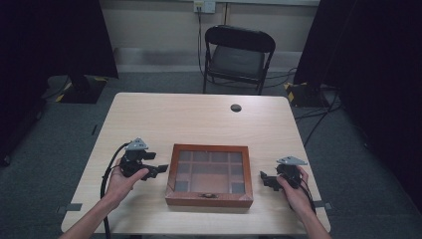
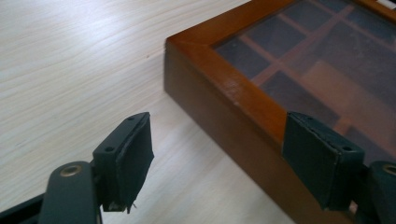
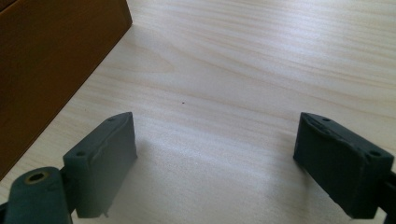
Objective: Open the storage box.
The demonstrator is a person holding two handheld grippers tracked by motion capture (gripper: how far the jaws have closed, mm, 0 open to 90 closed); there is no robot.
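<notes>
A flat wooden box [image 1: 209, 175] with a glass lid over several compartments lies shut near the table's front middle. My left gripper [image 1: 158, 170] is held just left of it, open, its jaws pointing at the box's left side. In the left gripper view the box's corner [image 2: 243, 100] lies between and beyond the wide-spread jaws of the left gripper [image 2: 231, 158]. My right gripper [image 1: 265, 179] hovers just right of the box, open. In the right gripper view the right gripper [image 3: 224, 163] has bare table between its jaws and the box's side wall [image 3: 51, 60] at the left.
The light wooden table [image 1: 199, 119] has a round cable hole [image 1: 236, 107] at the back. A black folding chair [image 1: 238, 57] stands behind the table. Dark curtains hang at both sides. Cables trail on the grey floor at the right.
</notes>
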